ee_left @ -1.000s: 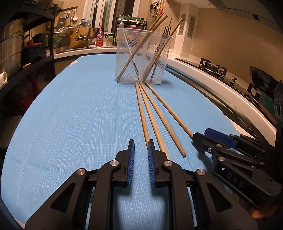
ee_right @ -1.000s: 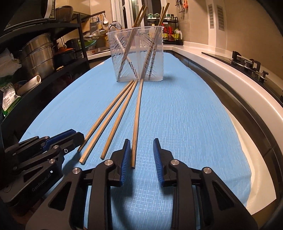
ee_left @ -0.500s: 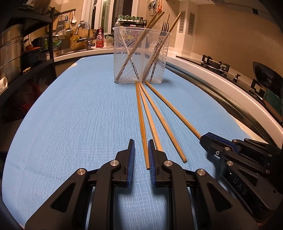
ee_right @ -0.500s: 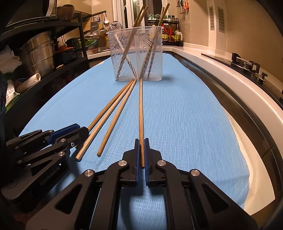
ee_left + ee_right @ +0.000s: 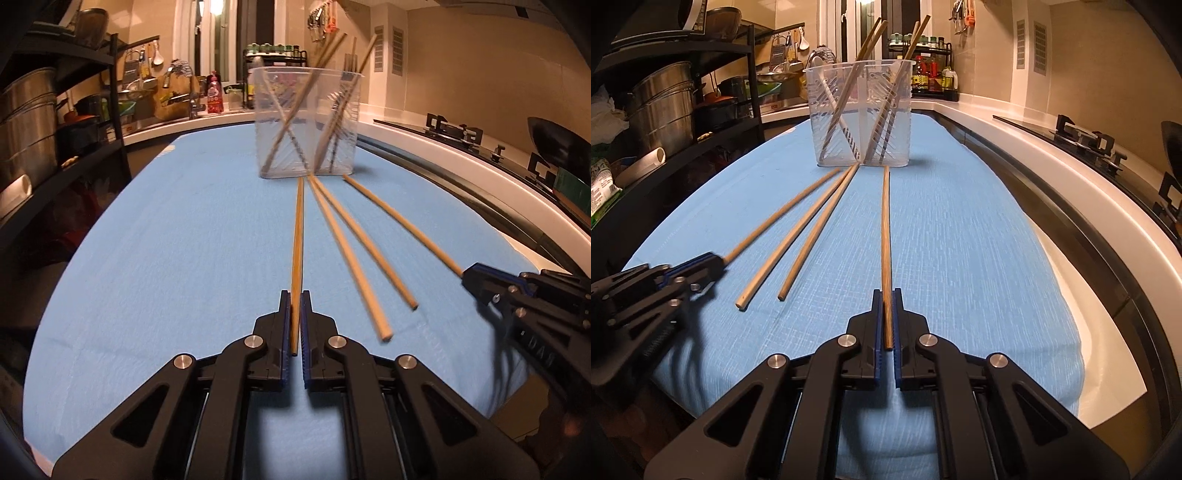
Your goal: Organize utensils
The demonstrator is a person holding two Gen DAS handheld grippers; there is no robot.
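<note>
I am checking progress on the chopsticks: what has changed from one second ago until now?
Both grippers closed, each on one chopstick: the left gripper on the leftmost chopstick, the right gripper on the rightmost chopstick. Both sticks swung away from the pile. The two middle chopsticks and the holder stayed.

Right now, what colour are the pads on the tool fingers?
Blue pads on black fingers; clearest in the right wrist view.

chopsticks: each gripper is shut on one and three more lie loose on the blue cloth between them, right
Not three: two. The right wrist view shows two loose chopsticks on the blue cloth. The left gripper and right gripper each hold one, as you said.
</note>
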